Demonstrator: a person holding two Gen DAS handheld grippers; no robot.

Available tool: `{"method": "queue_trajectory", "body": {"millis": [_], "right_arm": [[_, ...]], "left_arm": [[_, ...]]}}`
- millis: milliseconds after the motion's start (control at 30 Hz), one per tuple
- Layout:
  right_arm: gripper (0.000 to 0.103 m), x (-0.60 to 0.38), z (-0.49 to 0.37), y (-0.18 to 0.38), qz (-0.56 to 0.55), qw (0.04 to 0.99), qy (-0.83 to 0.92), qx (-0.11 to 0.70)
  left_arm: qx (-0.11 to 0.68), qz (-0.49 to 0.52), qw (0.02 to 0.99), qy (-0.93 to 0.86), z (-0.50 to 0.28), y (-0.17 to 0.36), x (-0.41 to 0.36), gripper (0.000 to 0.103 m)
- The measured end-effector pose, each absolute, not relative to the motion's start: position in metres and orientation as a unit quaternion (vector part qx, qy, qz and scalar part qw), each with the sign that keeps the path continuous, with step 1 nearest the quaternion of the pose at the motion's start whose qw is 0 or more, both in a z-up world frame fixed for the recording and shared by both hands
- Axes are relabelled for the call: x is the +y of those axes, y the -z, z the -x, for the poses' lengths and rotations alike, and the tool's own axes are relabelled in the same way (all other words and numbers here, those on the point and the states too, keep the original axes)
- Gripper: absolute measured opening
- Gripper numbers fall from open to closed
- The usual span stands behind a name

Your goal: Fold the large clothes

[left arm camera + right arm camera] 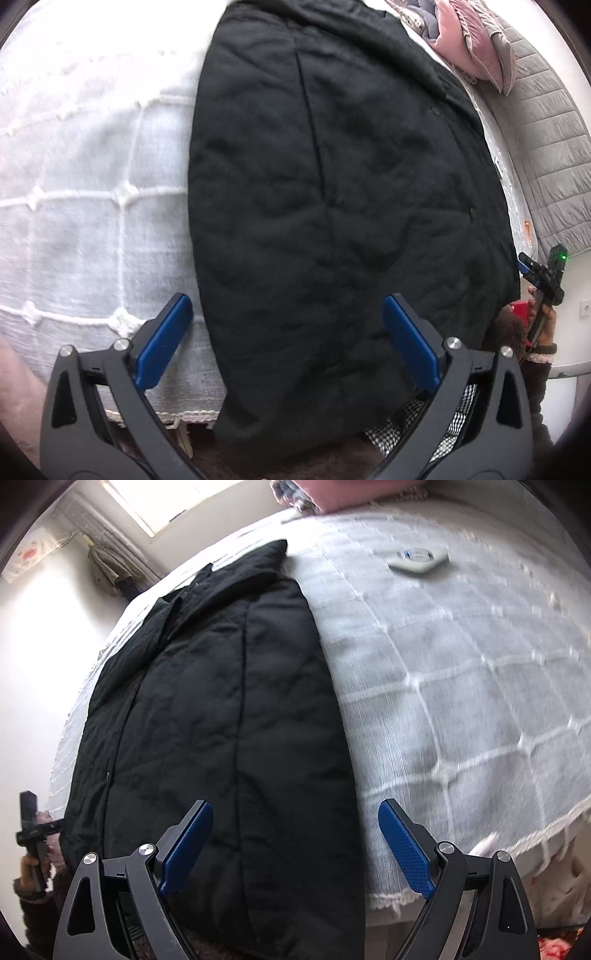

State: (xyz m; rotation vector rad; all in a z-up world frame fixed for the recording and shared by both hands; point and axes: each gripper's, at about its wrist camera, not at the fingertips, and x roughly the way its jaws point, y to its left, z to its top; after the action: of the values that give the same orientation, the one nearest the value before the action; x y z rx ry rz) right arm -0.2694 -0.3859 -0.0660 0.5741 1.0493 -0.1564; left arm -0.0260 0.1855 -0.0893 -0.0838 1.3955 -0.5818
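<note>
A large black quilted coat (332, 192) lies lengthwise on a white bedspread (85, 206), its hem hanging over the near bed edge. It also shows in the right wrist view (221, 709), collar at the far end. My left gripper (288, 314) is open and empty, hovering over the coat's lower part. My right gripper (295, 819) is open and empty above the coat's right edge near the hem. The right gripper also shows at the left view's right edge (543, 280), and the left gripper at the right view's left edge (33, 830).
Pink and grey pillows (472, 40) lie at the bed's head beside a grey quilted headboard (543, 147). A small white device (417, 559) rests on the white bedspread (461, 686). A checked fabric (417, 417) sits below the bed edge. A window (177, 502) is at the far wall.
</note>
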Motion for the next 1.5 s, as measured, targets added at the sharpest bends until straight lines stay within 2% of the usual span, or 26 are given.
{"method": "queue_trajectory", "body": {"millis": [267, 433, 600, 700, 733, 767, 800, 833, 867, 900, 1000, 1267, 1500], "right_arm": [[0.093, -0.383, 0.281, 0.074, -0.296, 0.839, 0.042, 0.456], [0.093, -0.381, 0.289, 0.079, -0.344, 0.833, -0.023, 0.432], [0.091, -0.383, 0.290, 0.088, -0.410, 0.812, -0.093, 0.405], [0.091, -0.376, 0.288, 0.086, -0.397, 0.817, -0.100, 0.407], [0.087, -0.375, 0.287, 0.086, -0.399, 0.816, -0.100, 0.406], [0.071, -0.374, 0.285, 0.087, -0.403, 0.813, -0.102, 0.408], [0.059, -0.374, 0.284, 0.091, -0.415, 0.805, -0.105, 0.411], [0.032, -0.374, 0.282, 0.095, -0.426, 0.798, -0.102, 0.415], [0.018, -0.373, 0.279, 0.098, -0.431, 0.793, -0.094, 0.421], [0.018, -0.370, 0.278, 0.097, -0.428, 0.794, -0.090, 0.423], [0.016, -0.358, 0.275, 0.076, -0.408, 0.814, -0.096, 0.403], [0.013, -0.329, 0.269, -0.028, -0.362, 0.872, -0.131, 0.303], [0.013, -0.302, 0.294, -0.095, -0.336, 0.902, -0.158, 0.220]], "left_arm": [[0.630, 0.040, 0.714, 0.303, 0.041, 0.090, 0.187, 0.102], [0.647, 0.117, 0.658, 0.367, 0.047, 0.090, 0.191, 0.102], [0.646, 0.171, 0.644, 0.372, 0.041, 0.093, 0.197, 0.102], [0.644, 0.212, 0.626, 0.385, 0.041, 0.098, 0.197, 0.090], [0.644, 0.214, 0.626, 0.383, 0.042, 0.100, 0.197, 0.086], [0.640, 0.208, 0.633, 0.383, 0.043, 0.099, 0.194, 0.082], [0.640, 0.205, 0.636, 0.380, 0.043, 0.097, 0.193, 0.070], [0.640, 0.202, 0.641, 0.373, 0.042, 0.097, 0.192, 0.049], [0.645, 0.198, 0.645, 0.360, 0.041, 0.098, 0.192, 0.036], [0.650, 0.196, 0.646, 0.350, 0.040, 0.100, 0.192, 0.025], [0.638, 0.204, 0.657, 0.345, 0.040, 0.092, 0.191, 0.018], [0.522, 0.235, 0.717, 0.398, 0.044, -0.002, 0.189, 0.015], [0.431, 0.247, 0.755, 0.427, 0.059, -0.076, 0.207, 0.013]]}}
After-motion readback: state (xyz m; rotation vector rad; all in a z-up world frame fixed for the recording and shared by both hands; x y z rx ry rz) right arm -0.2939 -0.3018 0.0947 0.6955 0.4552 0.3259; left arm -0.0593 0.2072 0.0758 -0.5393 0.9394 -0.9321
